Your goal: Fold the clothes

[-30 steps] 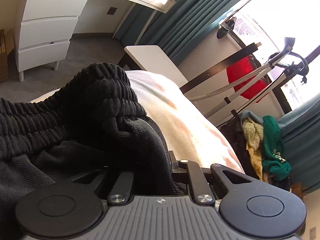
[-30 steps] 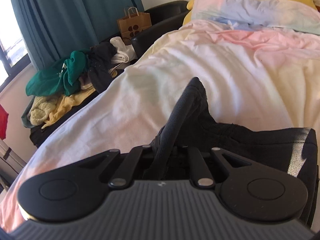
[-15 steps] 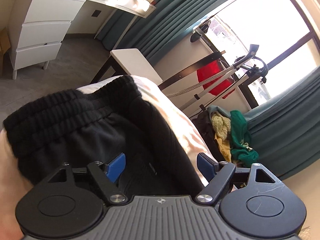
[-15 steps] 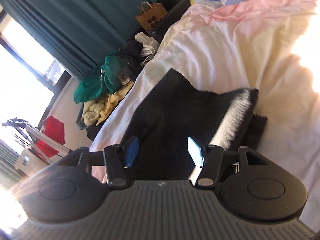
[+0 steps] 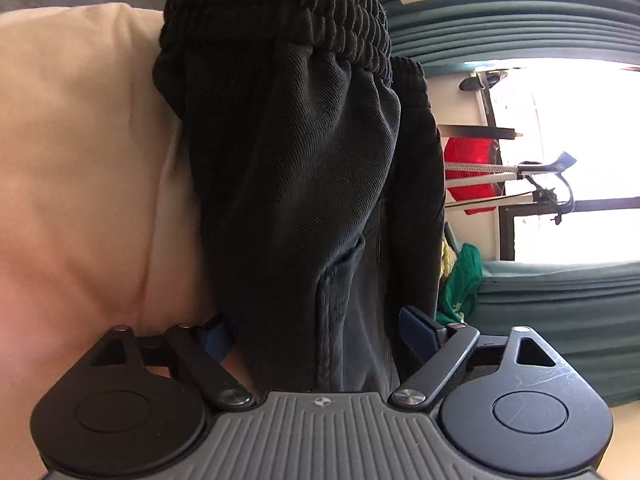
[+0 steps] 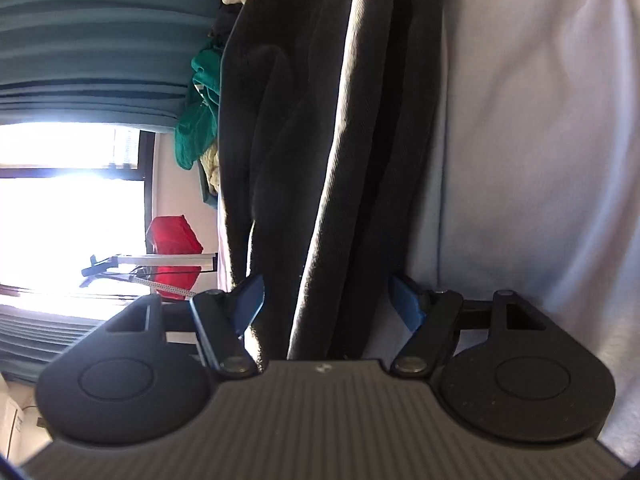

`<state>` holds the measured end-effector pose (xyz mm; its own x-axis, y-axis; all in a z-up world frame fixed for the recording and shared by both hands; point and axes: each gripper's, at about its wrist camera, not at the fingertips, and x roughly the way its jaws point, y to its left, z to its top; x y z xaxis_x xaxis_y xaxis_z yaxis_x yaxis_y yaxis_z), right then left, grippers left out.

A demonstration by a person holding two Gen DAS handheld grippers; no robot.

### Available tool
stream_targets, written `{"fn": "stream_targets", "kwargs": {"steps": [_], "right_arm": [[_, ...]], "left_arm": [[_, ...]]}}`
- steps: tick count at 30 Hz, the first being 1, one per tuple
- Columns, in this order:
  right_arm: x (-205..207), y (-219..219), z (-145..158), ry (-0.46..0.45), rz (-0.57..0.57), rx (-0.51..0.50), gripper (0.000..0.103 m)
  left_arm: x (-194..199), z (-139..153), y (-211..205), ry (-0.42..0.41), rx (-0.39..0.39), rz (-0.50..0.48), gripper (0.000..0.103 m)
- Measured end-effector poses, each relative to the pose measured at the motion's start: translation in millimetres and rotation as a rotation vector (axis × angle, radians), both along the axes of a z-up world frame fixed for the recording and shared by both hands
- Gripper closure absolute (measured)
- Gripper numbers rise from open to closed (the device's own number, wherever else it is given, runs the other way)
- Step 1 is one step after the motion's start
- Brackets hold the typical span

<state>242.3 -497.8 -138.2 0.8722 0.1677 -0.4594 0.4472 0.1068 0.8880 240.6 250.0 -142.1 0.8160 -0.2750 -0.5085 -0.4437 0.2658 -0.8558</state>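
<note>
Black trousers (image 5: pixel 304 168) with a ribbed elastic waistband (image 5: pixel 276 8) lie folded on the pale bed cover (image 5: pixel 80 160). My left gripper (image 5: pixel 316 334) is open, its blue pads either side of the folded cloth, camera rolled sideways. In the right wrist view the same trousers (image 6: pixel 320 120) show as stacked layers with a sunlit edge on the bed cover (image 6: pixel 540 160). My right gripper (image 6: pixel 328 300) is open, its blue pads straddling the folded stack.
A pile of green and yellow clothes (image 5: pixel 460 276) lies beside the bed, also in the right wrist view (image 6: pixel 200 100). Teal curtains (image 5: pixel 540 20) frame a bright window. A red cloth (image 5: pixel 472 176) hangs on a rack (image 5: pixel 520 176).
Both grippers went from shut on the trousers to open. Both have rolled sideways and now sit low, with the folded trousers between their pads.
</note>
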Motion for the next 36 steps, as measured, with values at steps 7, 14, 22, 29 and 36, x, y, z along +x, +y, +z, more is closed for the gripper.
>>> {"fn": "stream_targets", "kwargs": {"steps": [7, 14, 22, 29, 36], "right_arm": [[16, -5, 9, -0.018, -0.094, -0.192, 0.052], [16, -17, 22, 0.009, -0.181, -0.368, 0.094], [-50, -16, 42, -0.002, -0.215, -0.32, 0.094], [-125, -11, 42, 0.023, -0.203, -0.238, 0.094], [-170, -17, 25, 0.014, -0.164, -0.109, 0.093]], "left_arm": [[34, 3, 13, -0.021, 0.032, 0.08, 0.085], [25, 53, 20, -0.081, 0.152, 0.035, 0.091], [-35, 92, 36, -0.052, 0.183, 0.02, 0.092], [-138, 103, 71, -0.005, 0.167, -0.016, 0.092], [-219, 75, 99, 0.008, 0.137, -0.071, 0.091]]}}
